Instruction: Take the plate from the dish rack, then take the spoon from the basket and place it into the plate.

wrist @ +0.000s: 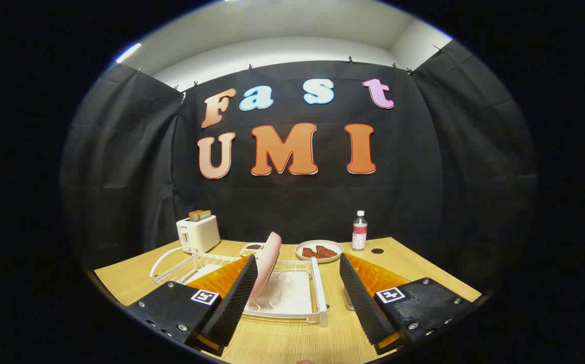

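Observation:
A pink plate (269, 263) stands on edge in the white dish rack (292, 296), just beside and partly behind my left finger. My gripper (298, 265) is open, its fingers spread wide above the near part of the rack with nothing between them. The plate leans slightly and touches neither pad as far as I can tell. A white wire basket (184, 265) sits left of the rack, mostly hidden by my left finger; I cannot make out a spoon in it.
On the wooden table (419, 263) beyond the rack stand a white toaster (198, 232) with bread, a small dish (252, 248) of dark bits, a plate of reddish-brown food (319, 251) and a water bottle (359, 231). A dark round spot (377, 251) lies near the bottle.

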A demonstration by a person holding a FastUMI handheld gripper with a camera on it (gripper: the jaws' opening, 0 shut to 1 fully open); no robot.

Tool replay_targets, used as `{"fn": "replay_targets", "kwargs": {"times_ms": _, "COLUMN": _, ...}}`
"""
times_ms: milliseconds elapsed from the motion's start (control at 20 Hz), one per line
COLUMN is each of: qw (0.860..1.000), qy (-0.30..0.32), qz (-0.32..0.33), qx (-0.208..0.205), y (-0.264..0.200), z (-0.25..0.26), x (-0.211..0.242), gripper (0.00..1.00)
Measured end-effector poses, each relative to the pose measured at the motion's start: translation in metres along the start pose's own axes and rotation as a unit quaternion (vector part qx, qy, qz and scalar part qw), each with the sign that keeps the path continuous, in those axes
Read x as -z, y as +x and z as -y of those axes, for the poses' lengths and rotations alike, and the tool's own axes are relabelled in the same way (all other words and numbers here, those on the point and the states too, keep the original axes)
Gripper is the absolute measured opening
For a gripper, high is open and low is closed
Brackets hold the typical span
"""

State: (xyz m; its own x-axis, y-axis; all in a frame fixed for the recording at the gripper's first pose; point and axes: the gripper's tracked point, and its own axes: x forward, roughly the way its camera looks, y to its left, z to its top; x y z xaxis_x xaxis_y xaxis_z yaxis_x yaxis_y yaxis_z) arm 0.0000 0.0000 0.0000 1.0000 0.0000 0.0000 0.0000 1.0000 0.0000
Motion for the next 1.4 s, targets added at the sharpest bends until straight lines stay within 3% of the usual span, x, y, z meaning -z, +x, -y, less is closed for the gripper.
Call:
{"fn": "replay_targets", "kwargs": {"times_ms": 950, "qw": 0.999, "qy": 0.008, "qz": -0.03, "qx": 0.011, "y": 0.008, "z": -0.001, "x": 0.024, "gripper": 0.97}}
{"fn": "replay_targets", "kwargs": {"times_ms": 1250, "qw": 0.998, "qy": 0.005, "qz": -0.041, "qx": 0.045, "y": 0.021, "z": 0.004, "x": 0.025, "gripper": 0.97}}
{"fn": "replay_targets", "kwargs": {"times_ms": 1400, "qw": 0.996, "qy": 0.036, "qz": -0.059, "qx": 0.056, "y": 0.033, "z": -0.008, "x": 0.028, "gripper": 0.97}}
